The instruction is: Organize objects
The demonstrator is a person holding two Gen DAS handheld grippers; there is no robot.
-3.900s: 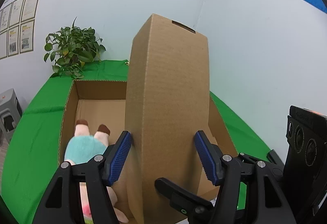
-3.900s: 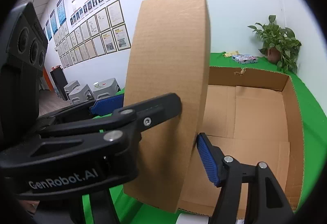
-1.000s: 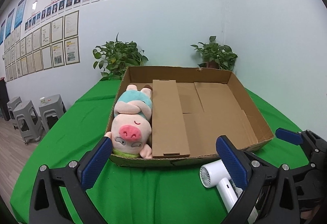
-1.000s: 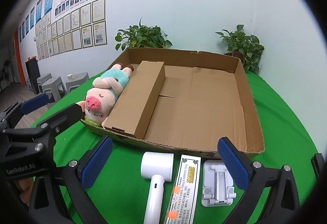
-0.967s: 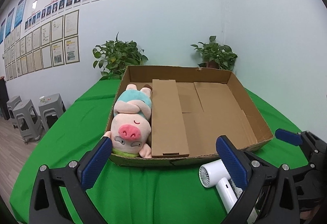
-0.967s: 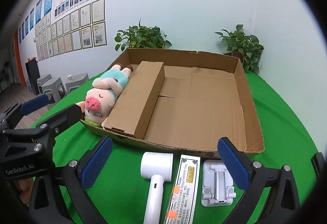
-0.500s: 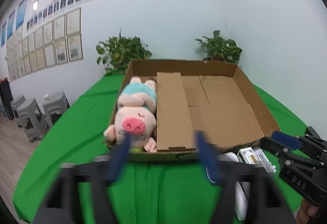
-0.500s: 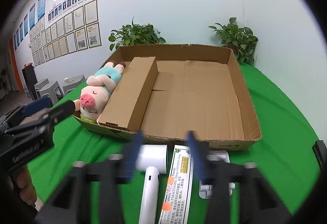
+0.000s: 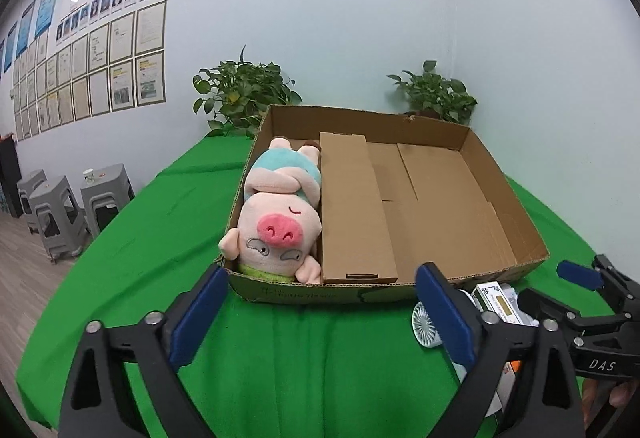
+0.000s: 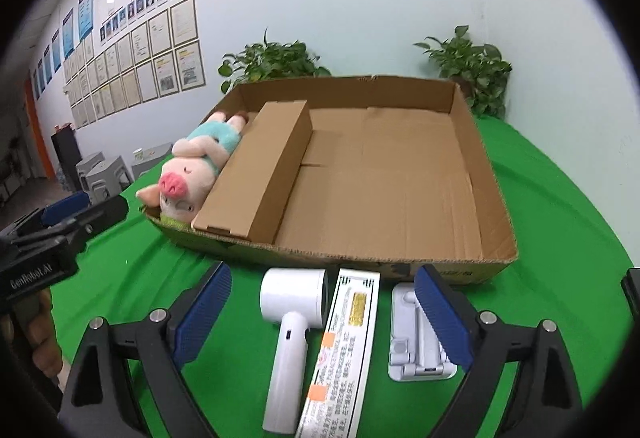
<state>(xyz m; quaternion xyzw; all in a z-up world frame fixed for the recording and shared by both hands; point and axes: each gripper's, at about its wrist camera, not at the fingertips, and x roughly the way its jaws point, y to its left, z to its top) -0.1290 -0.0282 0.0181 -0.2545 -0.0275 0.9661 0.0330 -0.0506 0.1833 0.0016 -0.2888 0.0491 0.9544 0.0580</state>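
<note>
both grippers, left gripper and right gripper, jaws opening (nothing gripped); white handheld fan lies between the right one's fingers, shallow brown cardboard tray ahead.

The long box, earlier upright between both grippers, now lies flat in the tray beside the pig. Both grippers snapped nearly shut half a second ago; the left gripper and right gripper are opening again, nothing gripped.
</note>
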